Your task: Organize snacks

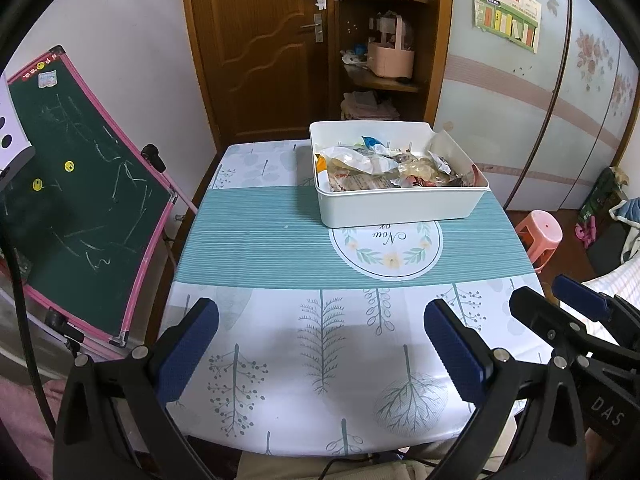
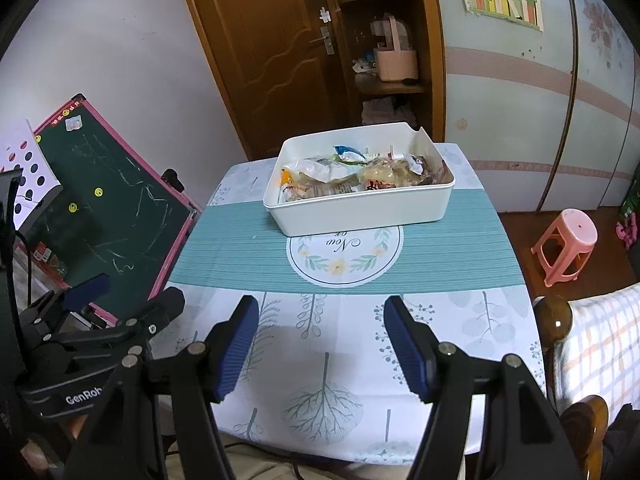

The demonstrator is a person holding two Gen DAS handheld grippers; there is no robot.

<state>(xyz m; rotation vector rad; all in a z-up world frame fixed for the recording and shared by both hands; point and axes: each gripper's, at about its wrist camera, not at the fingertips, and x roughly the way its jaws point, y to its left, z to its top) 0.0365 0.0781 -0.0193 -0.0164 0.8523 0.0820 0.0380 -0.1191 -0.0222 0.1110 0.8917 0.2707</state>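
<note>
Fingers of both the left gripper (image 1: 320, 354) and right gripper (image 2: 320, 346) gape empty; crinkly plastic snack packets (image 1: 372, 164), at twelve o'clock in the white rectangular plastic bin (image 1: 400, 204), look light and slippery: pinch a sealed edge.

- Left wrist cam sat low at the near edge of the tree-printed tablecloth table (image 1: 280, 360), looking forward between its own two blue-padded black fingers (image 1: 188, 352) toward the brown wooden door (image 1: 256, 40).
- Right wrist cam did the same from just beside it, slightly further right, and caught the other black gripper (image 2: 100, 320) at its left edge.
- Both were well back from the white plastic bin of snack packets (image 1: 400, 204), and shared it, the table, the door and the pink-framed green chalkboard (image 2: 116, 216).
</note>
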